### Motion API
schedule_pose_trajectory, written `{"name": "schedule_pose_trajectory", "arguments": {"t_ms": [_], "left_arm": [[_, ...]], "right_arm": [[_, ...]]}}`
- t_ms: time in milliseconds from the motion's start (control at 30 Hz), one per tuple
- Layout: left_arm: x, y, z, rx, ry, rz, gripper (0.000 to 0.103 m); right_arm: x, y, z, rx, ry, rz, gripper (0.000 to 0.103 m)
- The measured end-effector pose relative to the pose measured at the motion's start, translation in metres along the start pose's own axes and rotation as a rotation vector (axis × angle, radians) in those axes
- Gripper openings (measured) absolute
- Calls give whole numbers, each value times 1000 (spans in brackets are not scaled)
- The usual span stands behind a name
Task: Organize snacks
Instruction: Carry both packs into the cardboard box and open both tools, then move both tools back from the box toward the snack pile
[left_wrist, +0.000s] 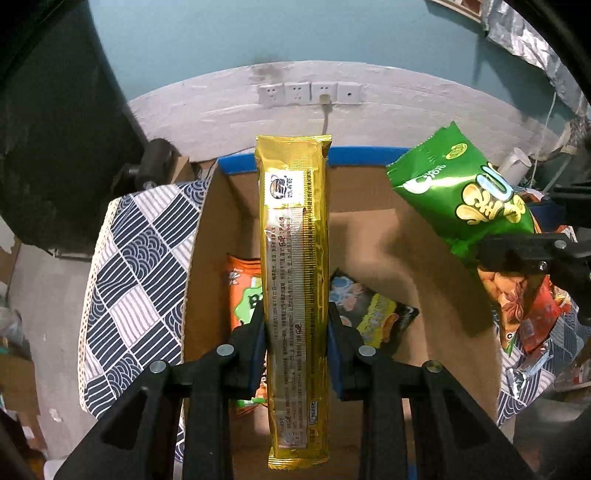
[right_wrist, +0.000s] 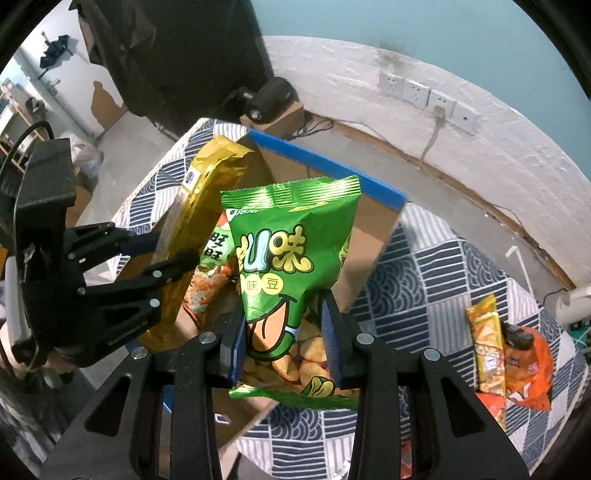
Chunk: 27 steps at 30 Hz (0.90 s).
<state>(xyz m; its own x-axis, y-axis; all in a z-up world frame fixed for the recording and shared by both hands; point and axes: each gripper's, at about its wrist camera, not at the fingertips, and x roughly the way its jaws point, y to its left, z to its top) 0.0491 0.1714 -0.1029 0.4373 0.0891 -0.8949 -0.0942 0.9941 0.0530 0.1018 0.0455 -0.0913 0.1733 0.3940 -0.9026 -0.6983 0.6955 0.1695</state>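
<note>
My left gripper (left_wrist: 295, 325) is shut on a long gold snack pack (left_wrist: 293, 258) and holds it above an open cardboard box (left_wrist: 369, 236) with blue tape on its far rim. My right gripper (right_wrist: 282, 325) is shut on a green bean snack bag (right_wrist: 291, 258) and holds it over the same box (right_wrist: 373, 236). The green bag also shows at the right of the left wrist view (left_wrist: 461, 192), and the gold pack at the left of the right wrist view (right_wrist: 195, 221). An orange bag (left_wrist: 243, 291) and a dark bag (left_wrist: 373, 314) lie in the box.
The box stands on a table with a blue-and-white patterned cloth (right_wrist: 436, 266). Several loose snack packs (right_wrist: 506, 354) lie on the cloth at the right. A white wall with sockets (left_wrist: 310, 92) is behind. A black camera (right_wrist: 269, 96) stands beyond the box.
</note>
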Motion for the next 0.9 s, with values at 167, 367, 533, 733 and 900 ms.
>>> {"name": "schedule_pose_trajectory", "arguments": {"t_ms": [167, 367, 533, 733, 900], "left_arm": [[6, 5, -4, -2, 21, -4, 29], [7, 4, -3, 12, 25, 40, 40], [-3, 4, 1, -7, -4, 33, 54], [-9, -8, 3, 13, -8, 15, 59], [-16, -26, 6, 43, -16, 3, 61]], "right_arm": [[12, 8, 6, -5, 16, 34, 36], [13, 14, 2, -31, 7, 17, 55], [3, 6, -4, -15, -3, 12, 56], [-11, -8, -15, 13, -29, -8, 62], [-22, -17, -27, 21, -39, -20, 62]]}}
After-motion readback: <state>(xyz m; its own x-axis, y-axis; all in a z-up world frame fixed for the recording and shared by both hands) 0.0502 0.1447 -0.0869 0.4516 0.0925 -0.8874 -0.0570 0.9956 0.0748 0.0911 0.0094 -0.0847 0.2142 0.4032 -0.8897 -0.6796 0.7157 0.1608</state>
